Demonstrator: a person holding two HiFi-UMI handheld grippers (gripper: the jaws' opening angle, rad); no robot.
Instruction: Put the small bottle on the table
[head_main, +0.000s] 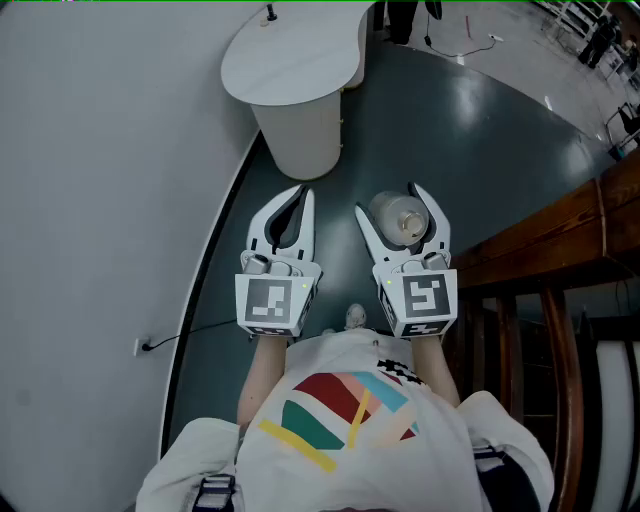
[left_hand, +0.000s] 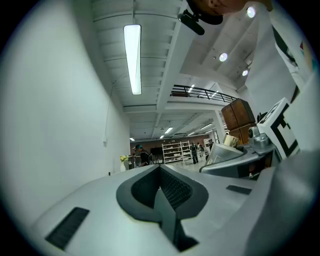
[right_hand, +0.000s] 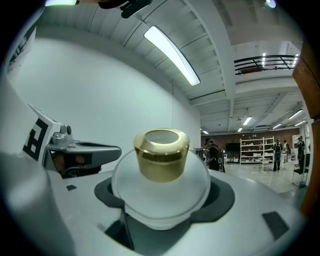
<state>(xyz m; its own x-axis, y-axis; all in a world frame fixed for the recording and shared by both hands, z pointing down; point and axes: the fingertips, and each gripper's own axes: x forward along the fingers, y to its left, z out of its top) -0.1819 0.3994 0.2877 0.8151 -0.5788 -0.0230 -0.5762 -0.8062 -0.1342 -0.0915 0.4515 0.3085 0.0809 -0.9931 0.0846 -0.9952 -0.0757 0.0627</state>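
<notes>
Dark floor (head_main: 480, 150) underfoot, white wall (head_main: 90, 150) at left, wooden furniture (head_main: 560, 235) at right. Nearest: left gripper (head_main: 300, 192), fingers closed together on nothing, idle alongside. Just beside it: right gripper (head_main: 386, 198), held level, fingers spread wide and clamped on the frosted round body of the small bottle (head_main: 400, 222). Gold cap (right_hand: 161, 154) uppermost, so bottle upright and ready to stand. Bottle in the air above the floor, not yet set down. Farther ahead: white round tabletop (head_main: 290, 60), near edge well apart from the bottle. Judged mid-carry.
</notes>
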